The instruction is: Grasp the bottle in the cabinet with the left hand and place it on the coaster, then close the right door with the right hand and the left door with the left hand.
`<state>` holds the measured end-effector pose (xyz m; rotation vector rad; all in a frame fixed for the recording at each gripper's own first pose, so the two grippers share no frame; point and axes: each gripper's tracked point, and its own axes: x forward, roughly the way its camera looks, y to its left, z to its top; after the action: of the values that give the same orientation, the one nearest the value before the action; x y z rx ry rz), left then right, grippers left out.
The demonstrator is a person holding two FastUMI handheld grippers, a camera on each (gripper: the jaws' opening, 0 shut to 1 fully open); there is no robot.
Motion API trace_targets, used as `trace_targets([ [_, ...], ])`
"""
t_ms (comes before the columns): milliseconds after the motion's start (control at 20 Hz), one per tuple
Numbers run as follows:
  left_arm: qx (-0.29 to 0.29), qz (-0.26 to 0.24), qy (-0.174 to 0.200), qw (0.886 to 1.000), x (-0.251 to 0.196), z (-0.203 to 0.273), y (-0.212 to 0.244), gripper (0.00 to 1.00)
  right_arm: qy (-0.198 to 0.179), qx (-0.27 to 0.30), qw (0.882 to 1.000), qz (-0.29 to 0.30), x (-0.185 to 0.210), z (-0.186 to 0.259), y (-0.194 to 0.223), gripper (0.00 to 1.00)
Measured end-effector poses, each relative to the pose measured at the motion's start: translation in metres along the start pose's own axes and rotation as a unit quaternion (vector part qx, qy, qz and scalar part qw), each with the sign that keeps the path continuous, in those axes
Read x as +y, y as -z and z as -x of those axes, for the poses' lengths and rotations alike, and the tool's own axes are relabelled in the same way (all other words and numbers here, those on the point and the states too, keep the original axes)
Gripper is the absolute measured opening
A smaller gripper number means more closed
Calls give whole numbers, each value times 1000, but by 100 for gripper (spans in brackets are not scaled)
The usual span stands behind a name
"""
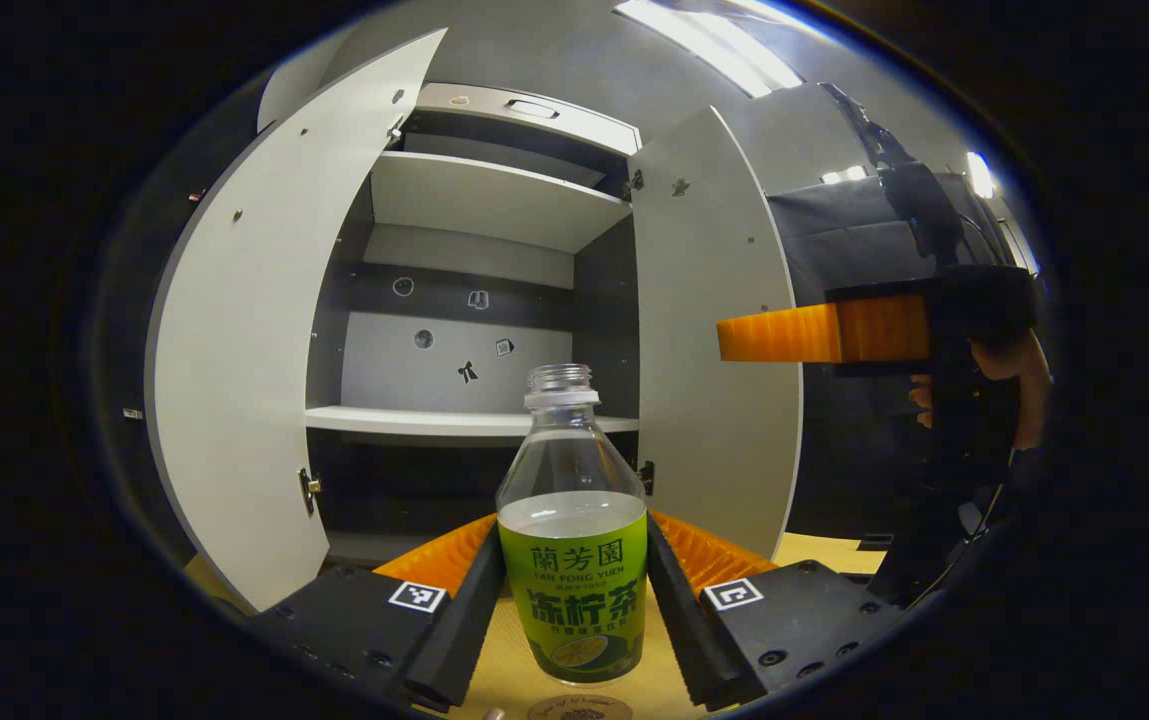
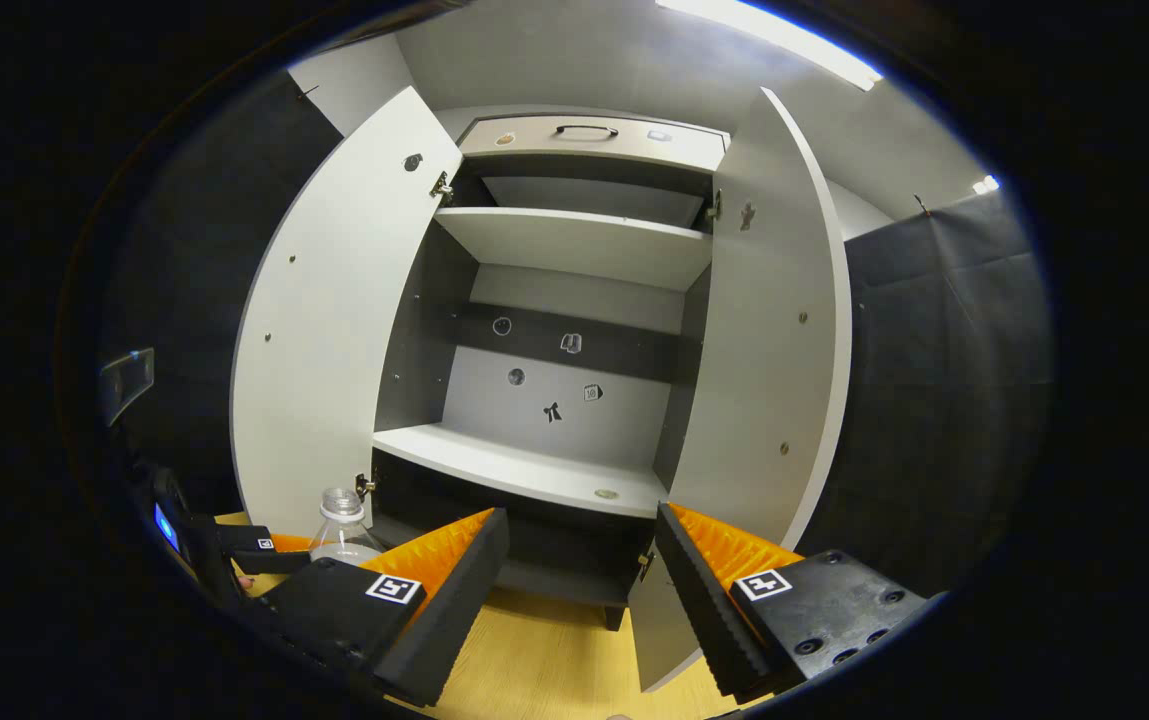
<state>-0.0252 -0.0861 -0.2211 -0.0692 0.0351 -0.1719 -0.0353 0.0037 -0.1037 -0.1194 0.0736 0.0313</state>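
Left gripper [image 1: 574, 610] hugging bottle [image 1: 574, 560] above coaster [image 1: 579, 708] at 6 o'clock, to set down; right gripper [image 2: 579, 590] open, facing the cabinet [image 2: 554, 290].

Right claw [image 2: 579, 590] open, facing cabinet [image 2: 574, 330]; both doors open; bottle [image 2: 342, 525] lower left.

A wooden bench [image 2: 544, 655] runs pale and bare along the bottom. Above it hangs a long ceiling light [image 2: 769, 40], glowing white. To the right of the bench stands the booth's black cloth wall [image 2: 944, 400], its folds falling straight down from a small bright lamp [image 2: 984, 184].
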Motion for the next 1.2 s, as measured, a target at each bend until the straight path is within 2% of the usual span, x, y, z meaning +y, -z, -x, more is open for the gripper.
trace_targets([
  [300, 7, -18, -10, 1000, -3, 9, 53, 79, -10, 40, 999, -4, 0, 9, 53, 98],
  [700, 17, -4, -23, 1000, -1, 19, 114, 79, -30, 64, 997, 5, 10, 17, 96, 98],
  [1000, 22, 2, -28, 999, 4, 24, 135, 80, -32, 93, 995, 2, 16, 20, 127, 98],
  [1200, 18, -23, -21, 999, 0, 25, 142, 81, -29, 109, 994, 4, 17, 20, 141, 98],
])
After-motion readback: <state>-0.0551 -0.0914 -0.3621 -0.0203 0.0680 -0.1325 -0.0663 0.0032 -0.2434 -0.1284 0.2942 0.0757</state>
